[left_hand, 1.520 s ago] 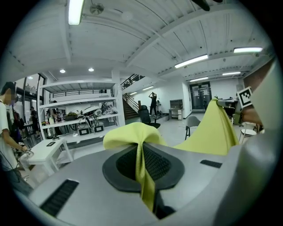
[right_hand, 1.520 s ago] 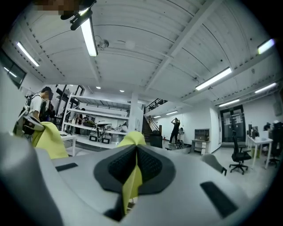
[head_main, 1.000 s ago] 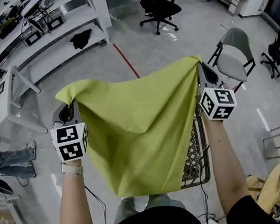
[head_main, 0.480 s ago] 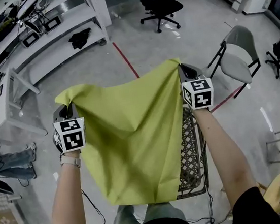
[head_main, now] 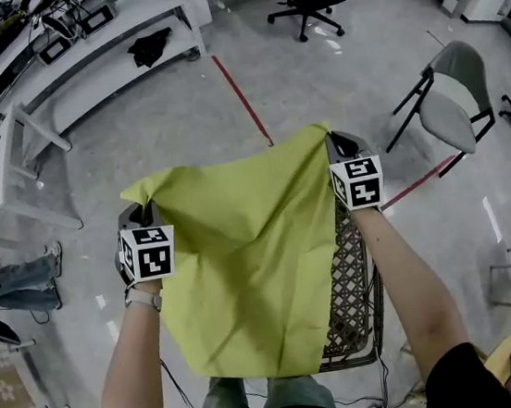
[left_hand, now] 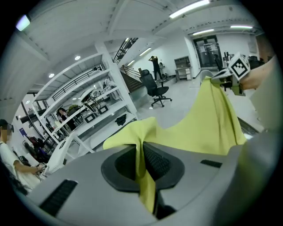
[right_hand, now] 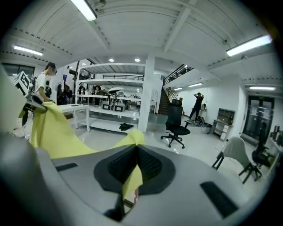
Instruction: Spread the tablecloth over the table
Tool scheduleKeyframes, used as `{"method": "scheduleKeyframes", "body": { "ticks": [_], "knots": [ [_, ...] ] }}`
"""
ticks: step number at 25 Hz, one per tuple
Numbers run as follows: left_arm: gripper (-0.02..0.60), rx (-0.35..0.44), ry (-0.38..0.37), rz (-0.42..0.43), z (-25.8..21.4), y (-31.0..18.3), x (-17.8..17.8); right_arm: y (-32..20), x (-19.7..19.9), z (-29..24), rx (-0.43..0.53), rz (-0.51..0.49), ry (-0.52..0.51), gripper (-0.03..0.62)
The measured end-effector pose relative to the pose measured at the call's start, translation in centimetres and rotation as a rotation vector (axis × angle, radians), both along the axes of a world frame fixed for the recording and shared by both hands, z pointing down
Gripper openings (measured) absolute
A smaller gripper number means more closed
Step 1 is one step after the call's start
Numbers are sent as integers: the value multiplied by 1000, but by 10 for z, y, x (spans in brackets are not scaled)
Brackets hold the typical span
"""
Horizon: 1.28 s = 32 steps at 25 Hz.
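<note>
Lower now, the left gripper [head_main: 140,208] and right gripper [head_main: 333,143] each pinch a corner in closed fingers [left_hand: 158,161] so the tablecloth [head_main: 245,265] hangs spread above the worktop [head_main: 353,299].

Left claw [left_hand: 141,152], right claw [right_hand: 136,152] clamped, arms [head_main: 416,299] forward

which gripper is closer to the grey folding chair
Right. The right gripper holds the tablecloth corner on the side of the grey folding chair; the left gripper holds the opposite corner, a cloth's width farther away.
</note>
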State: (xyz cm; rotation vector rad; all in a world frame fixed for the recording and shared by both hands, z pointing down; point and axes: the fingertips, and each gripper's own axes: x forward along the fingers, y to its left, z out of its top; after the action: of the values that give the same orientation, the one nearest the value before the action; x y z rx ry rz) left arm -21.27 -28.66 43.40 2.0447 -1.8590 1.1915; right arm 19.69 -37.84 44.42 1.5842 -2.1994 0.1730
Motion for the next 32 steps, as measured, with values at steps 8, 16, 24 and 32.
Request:
{"method": "scheduleKeyframes", "body": {
  "ticks": [8, 16, 24, 32],
  "knots": [
    [130, -86, 19, -57, 54, 5, -14, 1, -4, 57, -89, -26, -18, 15],
    [251, -125, 29, -50, 76, 23, -12, 9, -19, 87, -155, -63, -68, 258],
    [295, -180, 61, -38, 97, 64, -15, 47, -28, 110, -218, -75, -86, 307],
    [295, -239, 70, -14, 115, 139, -9, 115, -30, 130, -292, -64, -128, 333]
  ]
}}
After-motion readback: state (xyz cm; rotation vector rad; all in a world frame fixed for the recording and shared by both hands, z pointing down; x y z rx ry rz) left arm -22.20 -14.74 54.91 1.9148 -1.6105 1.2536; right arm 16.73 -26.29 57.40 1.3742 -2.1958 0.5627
